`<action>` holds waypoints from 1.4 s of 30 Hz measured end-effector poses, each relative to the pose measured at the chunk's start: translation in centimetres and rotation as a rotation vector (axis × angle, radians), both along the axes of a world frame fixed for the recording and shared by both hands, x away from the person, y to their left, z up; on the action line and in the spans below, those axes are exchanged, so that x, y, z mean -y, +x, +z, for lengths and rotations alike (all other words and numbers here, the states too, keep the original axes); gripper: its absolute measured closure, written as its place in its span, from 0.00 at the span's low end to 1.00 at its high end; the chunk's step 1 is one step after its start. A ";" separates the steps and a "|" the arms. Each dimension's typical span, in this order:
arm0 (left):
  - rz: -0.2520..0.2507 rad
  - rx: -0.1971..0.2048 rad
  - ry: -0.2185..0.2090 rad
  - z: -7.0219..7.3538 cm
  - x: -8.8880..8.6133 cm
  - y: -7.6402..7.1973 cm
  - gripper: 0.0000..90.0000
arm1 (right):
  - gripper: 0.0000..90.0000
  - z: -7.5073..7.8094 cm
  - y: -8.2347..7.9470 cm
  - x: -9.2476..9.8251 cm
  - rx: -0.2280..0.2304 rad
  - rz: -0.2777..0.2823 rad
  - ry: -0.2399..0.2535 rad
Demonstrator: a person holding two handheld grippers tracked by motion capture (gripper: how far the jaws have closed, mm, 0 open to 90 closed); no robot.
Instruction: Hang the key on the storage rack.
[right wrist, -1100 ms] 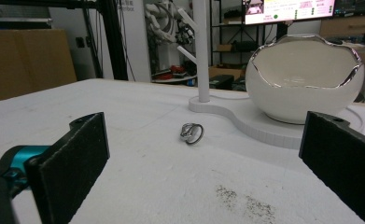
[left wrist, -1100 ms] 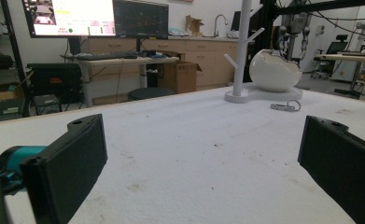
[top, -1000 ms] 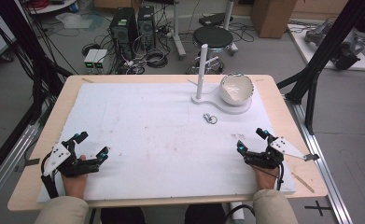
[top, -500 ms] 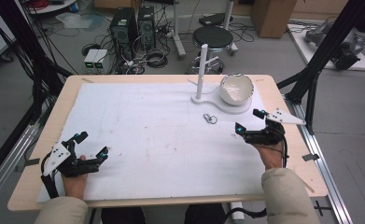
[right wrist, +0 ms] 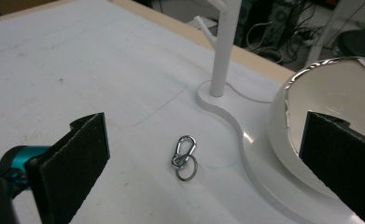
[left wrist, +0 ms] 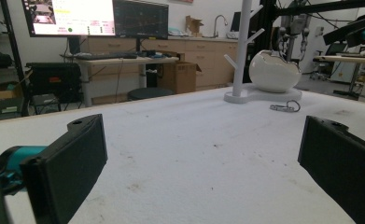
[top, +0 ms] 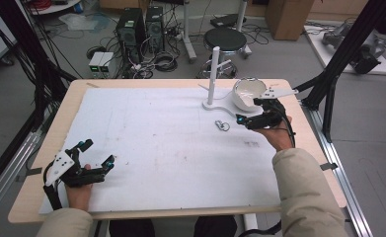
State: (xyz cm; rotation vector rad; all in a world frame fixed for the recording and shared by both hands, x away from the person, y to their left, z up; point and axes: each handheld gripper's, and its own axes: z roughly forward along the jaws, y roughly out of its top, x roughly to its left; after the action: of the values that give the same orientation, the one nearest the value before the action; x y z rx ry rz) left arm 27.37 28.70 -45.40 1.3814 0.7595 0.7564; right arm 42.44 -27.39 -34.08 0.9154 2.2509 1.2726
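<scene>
High view: right tool out at the far right of the table, jaws apart, pointing left at the carabiner with its key ring. Carabiner lies flat on the white mat, just in front of the white stand base, near the tool's tips but not touching. White post rises upright from the base; white bowl sits on the same base at its right, close beside the right tool. Left tool rests low at the near left corner of the mat, jaws apart, holding nothing, well apart from the carabiner. Beige sleeve runs up from the bottom right.

Left gripper view: both black jaws spread wide, bare mat between them. Carabiner far off at right, flat on the mat, just in front of the stand base. Bowl on the base, post left of it. Monitors in the background.

Right gripper view: jaws wide apart, carabiner lies between them on the mat, farther out than the tips, ring at its near end, untouched. Curved edge of the base just to its right, bowl beside the right jaw, post upright beyond.
</scene>
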 end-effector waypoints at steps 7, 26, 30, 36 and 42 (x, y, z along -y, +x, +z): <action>-0.001 -0.001 0.002 0.0 0.0 0.0 0.02 | 0.01 -0.8 2.3 -2.3 -0.107 0.071 -0.052; -0.003 -0.001 0.006 0.0 0.0 0.0 0.02 | 0.02 -4.8 4.8 -4.0 -0.307 0.098 -0.186; -0.003 -0.001 0.005 0.0 0.0 -0.1 0.02 | 0.02 -5.6 5.0 -4.6 -0.336 0.109 -0.200; -0.002 0.001 0.007 0.0 0.0 -0.1 0.02 | 0.02 -6.4 5.4 -5.2 -0.360 0.107 -0.228; -0.002 0.000 0.007 0.0 0.0 -0.1 0.02 | 0.06 -7.0 5.7 -5.2 -0.397 0.106 -0.248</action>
State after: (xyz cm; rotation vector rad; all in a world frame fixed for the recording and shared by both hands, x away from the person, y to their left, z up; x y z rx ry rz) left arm 27.31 28.71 -45.40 1.3878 0.7555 0.7579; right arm 48.11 -22.19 -41.03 1.0371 2.7191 0.8795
